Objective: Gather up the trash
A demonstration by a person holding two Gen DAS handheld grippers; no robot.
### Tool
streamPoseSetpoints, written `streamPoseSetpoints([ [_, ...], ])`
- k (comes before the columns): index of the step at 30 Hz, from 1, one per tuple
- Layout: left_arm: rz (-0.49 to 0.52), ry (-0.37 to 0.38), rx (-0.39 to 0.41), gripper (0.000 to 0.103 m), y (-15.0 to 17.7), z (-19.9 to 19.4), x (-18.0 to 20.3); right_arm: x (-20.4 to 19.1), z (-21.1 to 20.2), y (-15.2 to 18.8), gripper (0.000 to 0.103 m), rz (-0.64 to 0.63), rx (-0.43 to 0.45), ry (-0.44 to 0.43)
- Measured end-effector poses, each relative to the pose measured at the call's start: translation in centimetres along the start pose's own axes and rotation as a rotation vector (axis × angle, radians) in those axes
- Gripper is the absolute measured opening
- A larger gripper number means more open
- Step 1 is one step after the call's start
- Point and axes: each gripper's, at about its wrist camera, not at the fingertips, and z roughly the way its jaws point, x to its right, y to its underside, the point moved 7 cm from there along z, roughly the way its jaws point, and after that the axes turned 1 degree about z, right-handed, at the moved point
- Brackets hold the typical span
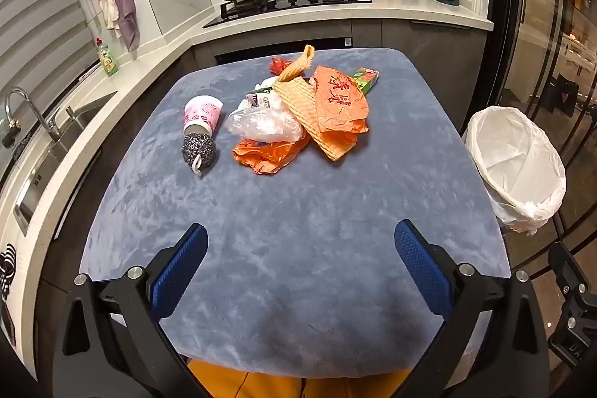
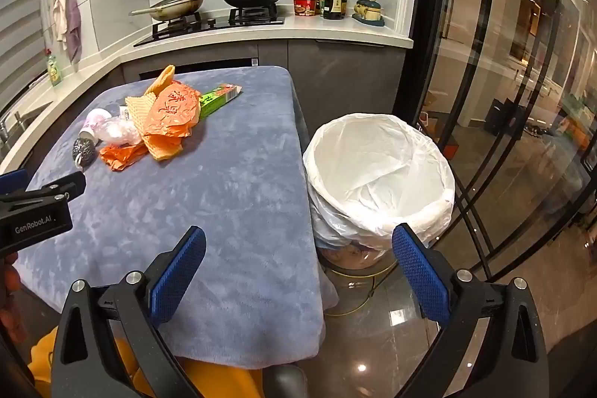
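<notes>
Both tools are idle: the left gripper [image 1: 300, 263] hangs over the near part of the blue-grey cloth-covered table [image 1: 298, 211] with its jaws spread wide and nothing between them, and the right gripper [image 2: 298, 267] is likewise spread and empty, straddling the table's right edge with the bin below. The trash sits in 1 loose heap toward the far half of the table, well apart from both grippers: an orange plastic bag [image 1: 337, 99] on top, a strip of orange foam netting [image 1: 309, 107] under it, a clear plastic bag [image 1: 261, 122], a second crumpled orange bag [image 1: 268, 155], a green carton [image 1: 367, 77] at the far side, plus a pink paper cup [image 1: 201, 114] lying on its side against a steel scourer [image 1: 198, 149]. Nothing looks collected yet; the white-lined bin [image 2: 377, 174] stands just beside the table on the right. All of it should be light. The bags are thin and slippery (likely to slide or drag neighbours along), so pinching a bunched fold seems best; the netting is soft and springy; the cup would crush easily, so grip across its rim gently; the carton is the 1 stiff piece, best taken across its narrow sides.
</notes>
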Motion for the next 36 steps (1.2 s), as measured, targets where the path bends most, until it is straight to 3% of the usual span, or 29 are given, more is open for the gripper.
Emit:
streamPoseSetpoints([
  [36,0.005,0.000,0.008,0.096,-0.11,-0.29,0.47,0.01,-0.34,0.05,0.096,0.000,0.004,-0.006],
])
